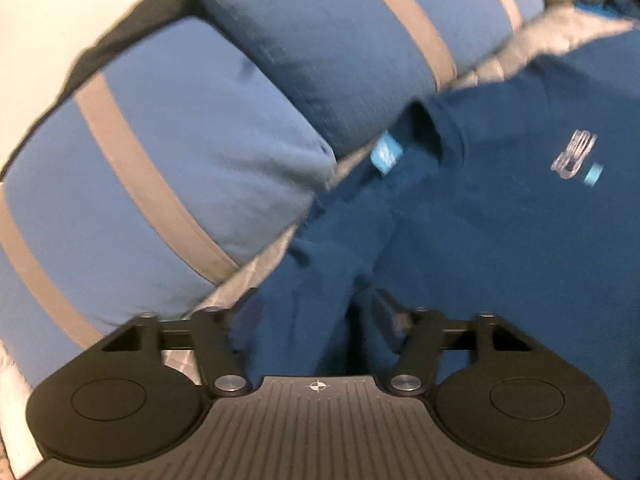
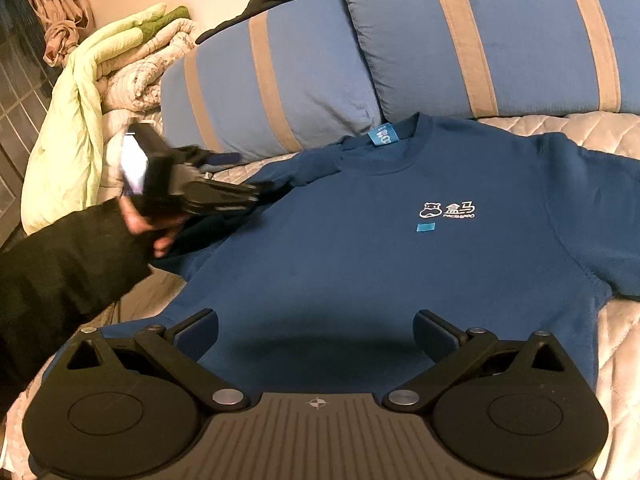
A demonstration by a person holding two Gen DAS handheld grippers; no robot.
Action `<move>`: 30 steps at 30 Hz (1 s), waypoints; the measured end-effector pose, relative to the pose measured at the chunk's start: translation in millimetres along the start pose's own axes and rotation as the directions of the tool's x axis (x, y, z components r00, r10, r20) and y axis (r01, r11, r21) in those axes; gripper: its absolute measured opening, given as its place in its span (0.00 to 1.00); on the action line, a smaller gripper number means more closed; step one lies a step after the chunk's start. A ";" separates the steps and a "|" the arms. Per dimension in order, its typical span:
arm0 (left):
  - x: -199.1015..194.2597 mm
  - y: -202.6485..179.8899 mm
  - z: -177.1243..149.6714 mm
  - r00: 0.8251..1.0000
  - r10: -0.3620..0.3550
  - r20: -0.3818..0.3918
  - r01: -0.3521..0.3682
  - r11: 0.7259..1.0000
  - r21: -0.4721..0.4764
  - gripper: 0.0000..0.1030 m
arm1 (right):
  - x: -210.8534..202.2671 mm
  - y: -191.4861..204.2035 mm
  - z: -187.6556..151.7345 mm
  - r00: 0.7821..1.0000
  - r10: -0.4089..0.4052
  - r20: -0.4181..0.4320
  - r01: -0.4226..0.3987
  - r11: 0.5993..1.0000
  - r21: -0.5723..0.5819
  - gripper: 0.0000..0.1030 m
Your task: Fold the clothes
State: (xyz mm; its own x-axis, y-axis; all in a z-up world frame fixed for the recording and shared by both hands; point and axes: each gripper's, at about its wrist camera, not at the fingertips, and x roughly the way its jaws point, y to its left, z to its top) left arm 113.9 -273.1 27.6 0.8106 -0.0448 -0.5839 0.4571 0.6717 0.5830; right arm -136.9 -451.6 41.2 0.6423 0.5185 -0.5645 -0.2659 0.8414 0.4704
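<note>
Left wrist view, blurred: the left claw (image 1: 320, 320) sits low over the folded-in sleeve (image 1: 340, 232) of a dark blue sweatshirt (image 1: 500, 240). Its fingers stand partly apart with bunched sleeve cloth between them; whether the pads press on the cloth cannot be told. The sweatshirt lies front up on a quilted bed (image 1: 248, 276), collar tag (image 1: 386, 154) towards two blue pillows (image 1: 160, 160) with tan stripes.

Right wrist view, sharp: the right claw (image 2: 316, 336) hovers above the sweatshirt (image 2: 360, 272) near its hem, fingers wide apart and holding nothing. The garment is spread flat on the bed (image 2: 616, 344), its white chest logo (image 2: 447, 210) facing up and the neck towards the pillows (image 2: 280, 92). On the left side of this view, a hand (image 2: 148, 224) in a black sleeve (image 2: 60, 276) holds the left claw (image 2: 256, 196) at the sweatshirt's shoulder, where that sleeve looks drawn in over the body. The other sleeve (image 2: 600, 216) lies spread out at the right. A heap of pale quilts (image 2: 120, 64) sits in the far corner.

Judged from this, folding has barely begun: one sleeve is partly brought in, the other sleeve and the body folds remain
</note>
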 end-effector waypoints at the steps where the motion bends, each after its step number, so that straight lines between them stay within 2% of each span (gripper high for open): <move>1: 6.7 -3.7 0.3 1.000 0.008 -0.016 -0.008 1.000 0.008 0.40 | 0.2 -0.8 0.0 1.000 0.004 0.000 -0.004 1.000 0.004 1.00; 4: 23.2 -13.7 1.3 0.999 0.035 -0.030 -0.034 0.999 0.036 0.28 | 0.7 -2.9 0.2 1.000 0.011 -0.001 -0.011 1.000 0.016 1.00; 7: 30.9 -20.6 2.5 0.998 0.058 -0.012 -0.057 0.995 0.080 0.21 | 0.9 -3.9 0.3 1.000 0.013 -0.003 -0.013 1.000 0.023 1.00; 8: 32.7 -22.1 3.4 0.997 0.070 -0.009 -0.069 0.993 0.094 0.15 | 1.2 -3.4 0.6 1.000 0.013 -0.003 -0.013 1.000 0.022 1.00; 10: 31.3 -20.4 4.9 0.997 0.082 -0.005 -0.081 0.992 0.094 0.08 | 1.9 -2.5 1.0 1.000 0.010 -0.006 -0.010 1.000 0.018 1.00; 15: 5.5 1.4 6.9 0.993 0.106 0.060 -0.108 0.994 0.032 0.07 | 0.9 -2.4 0.2 1.000 0.003 -0.004 -0.003 1.000 0.010 1.00; 19: -38.4 31.0 1.0 0.976 0.143 0.164 -0.143 0.990 -0.015 0.06 | 0.8 -1.5 0.4 1.000 -0.001 -0.008 0.001 1.000 0.006 1.00; 21: -63.2 49.7 -5.5 0.962 0.182 0.204 -0.176 0.983 -0.049 0.06 | 1.0 -0.4 0.5 1.000 -0.004 -0.009 0.004 1.000 0.000 1.00; 26: -118.0 98.4 -25.3 0.926 0.285 0.249 -0.246 0.953 -0.174 0.06 | 0.3 1.5 0.2 1.000 -0.006 -0.006 0.006 1.000 -0.009 1.00; 30: -153.6 127.3 -48.5 0.898 0.361 0.250 -0.309 0.925 -0.223 0.06 | 0.0 2.2 0.0 1.000 -0.009 -0.004 0.009 1.000 -0.012 1.00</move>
State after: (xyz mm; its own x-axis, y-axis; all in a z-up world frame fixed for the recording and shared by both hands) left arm 29.7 -144.8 164.1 0.9848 0.0171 -0.1728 0.0903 0.7994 0.5939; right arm -137.4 -449.8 42.2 0.6417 0.5119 -0.5712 -0.2691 0.8476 0.4573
